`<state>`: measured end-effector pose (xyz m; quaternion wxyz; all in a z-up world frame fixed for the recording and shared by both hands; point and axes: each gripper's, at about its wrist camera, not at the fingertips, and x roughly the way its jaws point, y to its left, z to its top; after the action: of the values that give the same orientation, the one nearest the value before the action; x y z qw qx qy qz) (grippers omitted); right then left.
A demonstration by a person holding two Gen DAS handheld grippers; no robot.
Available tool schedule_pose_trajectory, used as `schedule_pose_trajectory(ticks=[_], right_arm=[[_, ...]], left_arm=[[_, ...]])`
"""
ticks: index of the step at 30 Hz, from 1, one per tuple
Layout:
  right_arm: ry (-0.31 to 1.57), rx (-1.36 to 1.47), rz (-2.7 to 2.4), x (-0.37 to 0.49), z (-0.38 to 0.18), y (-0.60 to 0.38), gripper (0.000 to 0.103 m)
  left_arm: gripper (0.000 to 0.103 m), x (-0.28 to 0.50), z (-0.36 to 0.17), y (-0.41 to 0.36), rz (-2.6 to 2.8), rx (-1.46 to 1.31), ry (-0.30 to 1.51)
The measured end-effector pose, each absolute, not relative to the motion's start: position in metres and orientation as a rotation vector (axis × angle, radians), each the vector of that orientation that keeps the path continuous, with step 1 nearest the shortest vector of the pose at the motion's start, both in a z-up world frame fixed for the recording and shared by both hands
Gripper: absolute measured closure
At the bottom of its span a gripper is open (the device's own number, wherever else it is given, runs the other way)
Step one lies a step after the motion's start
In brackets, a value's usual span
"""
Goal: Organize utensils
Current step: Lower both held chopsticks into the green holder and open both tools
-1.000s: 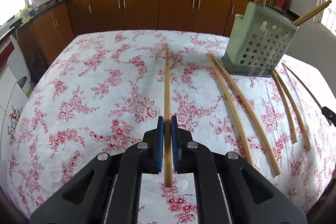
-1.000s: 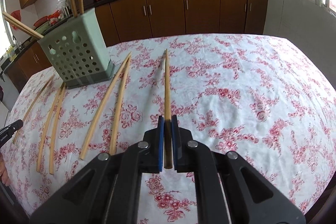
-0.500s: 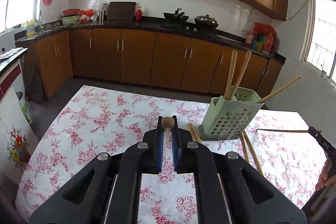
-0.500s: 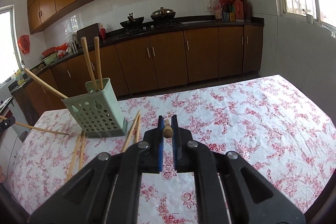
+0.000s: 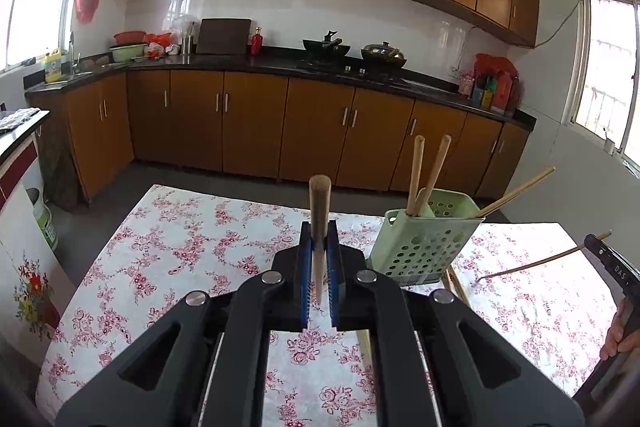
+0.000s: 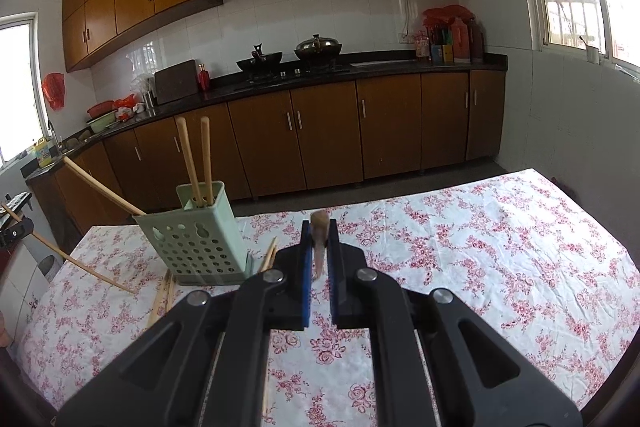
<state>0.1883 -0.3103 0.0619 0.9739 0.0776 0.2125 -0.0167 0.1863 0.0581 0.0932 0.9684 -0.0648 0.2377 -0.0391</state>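
Since each gripper is pinching its own chopstick, I'd call this roughly halfway. The left gripper [image 5: 319, 281] clamps one chopstick [image 5: 320, 203] pointing up and away, clear of the table; the right gripper [image 6: 319, 281] squeezes another [image 6: 320, 227] the same way. The green holder [image 6: 196, 239], far left on the floral tablecloth [image 6: 480, 247], already has three sticks [image 6: 196, 163] in it. A few more lie loose [image 6: 162, 297] beside it.
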Motion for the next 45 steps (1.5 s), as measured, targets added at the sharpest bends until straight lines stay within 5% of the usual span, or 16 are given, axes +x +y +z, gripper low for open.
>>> schedule_pose_trajectory(ticks=[19,39,45], right_arm=[[0.129,0.228,0.209,0.164,0.204,-0.266,0.095],[0.213,0.219,0.155,0.271,0.15,-0.236,0.095],[0.212,0.219,0.152,0.263,0.147,-0.239,0.085]], left_arm=[[0.096,0.191,0.197,-0.008,-0.197,-0.19,0.211],[0.096,0.26,0.146,-0.018,-0.138,-0.228,0.283],[0.095,0.259,0.145,-0.017,-0.167,-0.228,0.305]])
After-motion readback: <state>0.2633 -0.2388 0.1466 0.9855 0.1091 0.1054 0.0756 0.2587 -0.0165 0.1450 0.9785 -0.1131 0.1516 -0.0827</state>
